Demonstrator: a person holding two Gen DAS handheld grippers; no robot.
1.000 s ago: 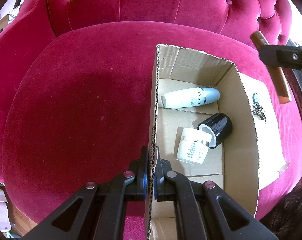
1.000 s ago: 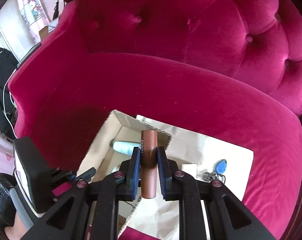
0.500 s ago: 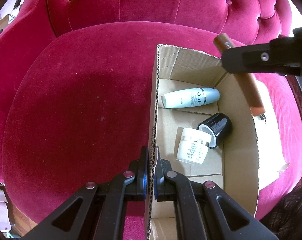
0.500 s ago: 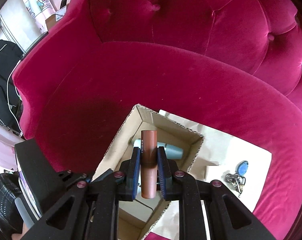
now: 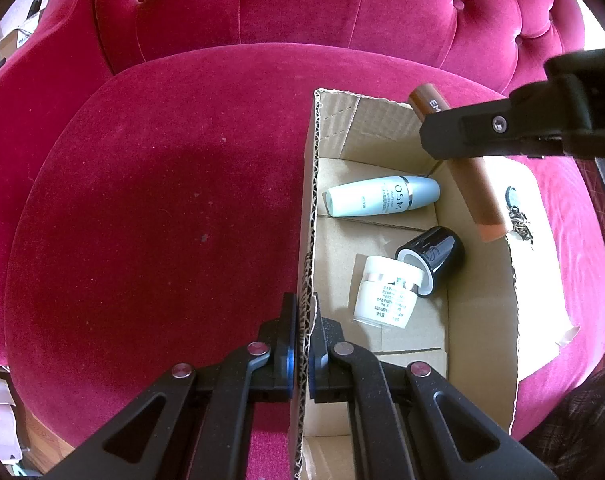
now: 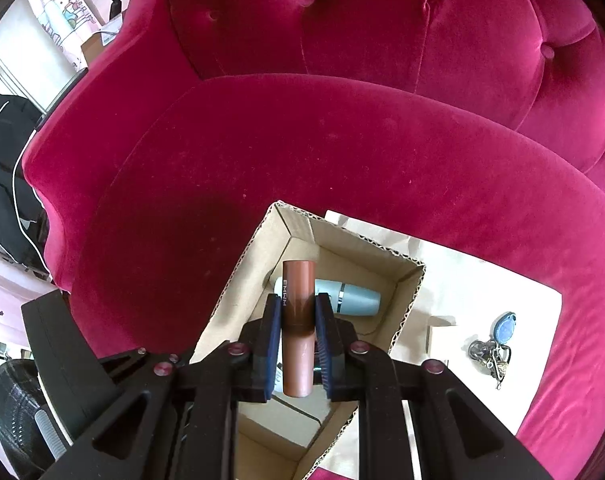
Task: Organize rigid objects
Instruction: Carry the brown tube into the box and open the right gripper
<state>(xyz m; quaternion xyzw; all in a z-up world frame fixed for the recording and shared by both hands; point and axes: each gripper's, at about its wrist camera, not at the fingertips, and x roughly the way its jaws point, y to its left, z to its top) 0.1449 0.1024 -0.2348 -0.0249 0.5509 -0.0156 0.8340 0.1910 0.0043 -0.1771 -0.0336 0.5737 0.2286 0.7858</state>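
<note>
Red velvet sofa (image 5: pixel 162 200) carries box (image 5: pixel 482 300), frame centre-right. Left tool (image 5: pixel 300 344) clamped on box wall. Right tool (image 6: pixel 298 320) clamped on brown tube (image 6: pixel 298 288), above box. Bottle (image 5: pixel 382 196), jar (image 5: pixel 386 296), black cap (image 5: pixel 434 252) inside.

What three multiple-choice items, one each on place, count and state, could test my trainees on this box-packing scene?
1. Where do the keys lie?
A. inside the box
B. on the paper beside the box
C. on the bare cushion

2. How many things lie inside the cardboard box?
A. one
B. three
C. five

3. What does the left gripper hold?
A. the box wall
B. the brown tube
C. nothing

Answers:
1 B: they rest on the pale sheet outside the box.
2 B: a pale bottle, a white jar and a black cap.
3 A: its jaws pinch the corrugated edge; the right gripper has the brown tube.
</note>
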